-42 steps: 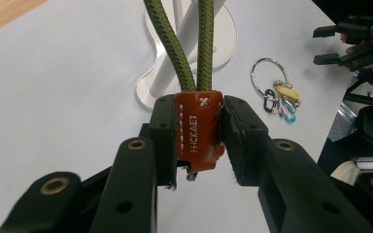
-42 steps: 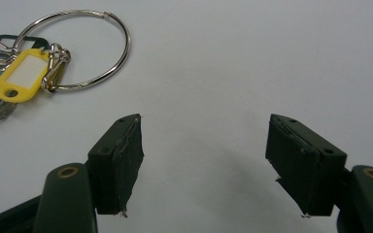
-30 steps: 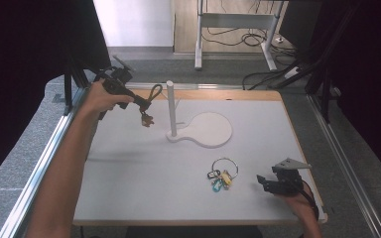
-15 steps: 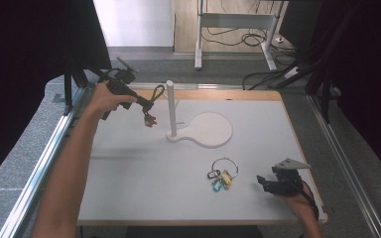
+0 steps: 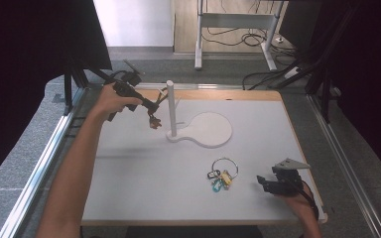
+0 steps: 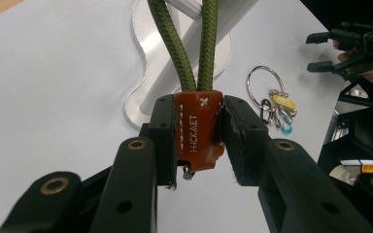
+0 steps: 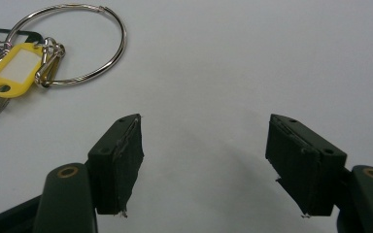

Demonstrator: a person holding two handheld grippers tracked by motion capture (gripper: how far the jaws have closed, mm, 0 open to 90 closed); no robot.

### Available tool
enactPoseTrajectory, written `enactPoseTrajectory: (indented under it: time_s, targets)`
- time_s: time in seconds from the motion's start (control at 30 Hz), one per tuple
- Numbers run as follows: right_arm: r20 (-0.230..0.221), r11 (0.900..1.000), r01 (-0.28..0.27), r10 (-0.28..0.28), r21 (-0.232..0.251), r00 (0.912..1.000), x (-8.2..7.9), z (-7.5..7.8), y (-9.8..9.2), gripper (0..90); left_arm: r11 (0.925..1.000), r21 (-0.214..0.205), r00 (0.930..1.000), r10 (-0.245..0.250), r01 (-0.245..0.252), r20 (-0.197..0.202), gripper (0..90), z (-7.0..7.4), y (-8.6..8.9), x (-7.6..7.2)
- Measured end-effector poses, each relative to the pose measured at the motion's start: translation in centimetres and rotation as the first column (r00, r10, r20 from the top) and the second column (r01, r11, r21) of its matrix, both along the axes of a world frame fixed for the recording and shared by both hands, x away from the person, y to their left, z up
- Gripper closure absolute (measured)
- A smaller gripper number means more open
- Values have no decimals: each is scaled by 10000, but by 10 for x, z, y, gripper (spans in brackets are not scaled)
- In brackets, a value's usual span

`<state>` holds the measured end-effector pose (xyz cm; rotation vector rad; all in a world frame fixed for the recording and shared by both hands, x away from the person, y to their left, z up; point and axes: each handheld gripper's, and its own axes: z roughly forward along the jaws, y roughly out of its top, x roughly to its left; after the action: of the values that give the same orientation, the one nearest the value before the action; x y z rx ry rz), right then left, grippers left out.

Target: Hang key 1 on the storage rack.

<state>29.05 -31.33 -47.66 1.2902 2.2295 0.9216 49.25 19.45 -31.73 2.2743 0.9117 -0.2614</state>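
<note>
the orange leather tag of a green cord loop sits clamped in the left gripper, held up beside the white post, likely to hook the loop over it. the right gripper rests gaping and empty near the key ring, probably waiting its turn.

A white table with a wooden edge stands on a grey speckled floor, with metal rails running along both its sides. Black curtains hang at the left and right. Beyond the table stands a pale metal desk frame, with black cables lying on the floor under it. A white wall panel at the back is brightly lit.
</note>
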Motion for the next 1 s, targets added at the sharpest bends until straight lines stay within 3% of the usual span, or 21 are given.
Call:
enactPoseTrajectory:
  time_s: [0.43, 0.77, 1.0]
  targets:
    - [-22, 10000, -2, 2, -26, 10000, 0, -1, 1, 300, 10000, 97, 9999, -20, 21, -132, 670, -16, -4, 0]
    - [20, 10000, -9, 9, -63, 10000, 0, -1, 2, 299, 9995, 151, 9970, 270, -281, 719, 598, -12, -3, -13]
    - [104, 9999, 120, -121, 39, 9999, 0, 3, 2, 296, 9984, 284, 9859, 429, -481, 1617, 540, -9, -4, -36]
